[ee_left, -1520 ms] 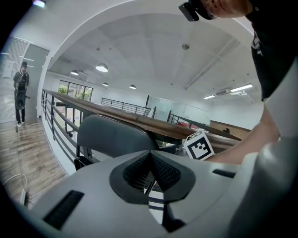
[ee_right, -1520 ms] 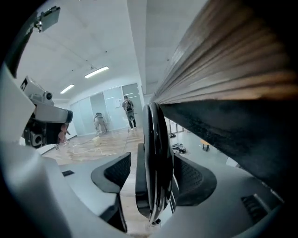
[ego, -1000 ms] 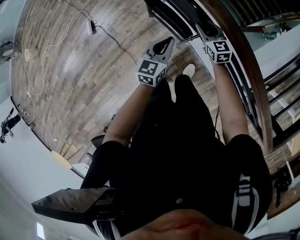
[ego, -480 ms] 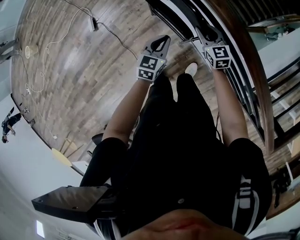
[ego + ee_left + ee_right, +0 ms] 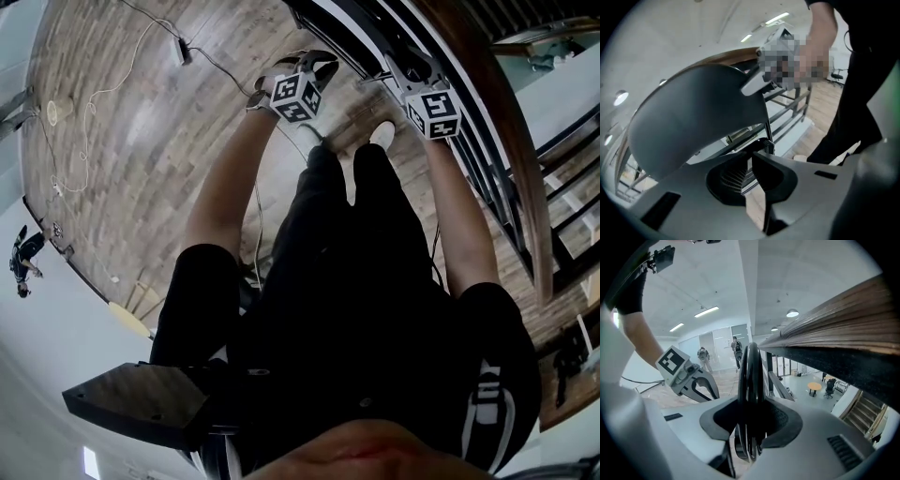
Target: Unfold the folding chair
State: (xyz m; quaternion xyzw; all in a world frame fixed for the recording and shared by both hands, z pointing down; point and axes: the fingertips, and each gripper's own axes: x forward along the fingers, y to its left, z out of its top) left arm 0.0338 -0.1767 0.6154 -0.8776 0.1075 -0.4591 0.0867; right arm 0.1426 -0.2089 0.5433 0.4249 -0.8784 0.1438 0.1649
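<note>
Head view: a wood-plank floor (image 5: 141, 159) is seen from steeply above, with a thin cable (image 5: 103, 89) trailing across it. A railing topped by a wooden handrail (image 5: 511, 159) curves down the right side. Much of the frame is filled by the person's black clothing.

The left hand-held gripper (image 5: 317, 67) is held out over the floor, its jaws closed together with nothing between them. The right hand-held gripper (image 5: 412, 70) is clamped on the thin black rim of the folding chair (image 5: 751, 371), which is seen close under the handrail in the right gripper view. In the left gripper view the chair's dark curved shell is seen just beyond the jaw tips.

In the head view the chair is hard to tell from the railing bars. A dark slab (image 5: 141, 403) at lower left is cut off and cannot be identified.
</note>
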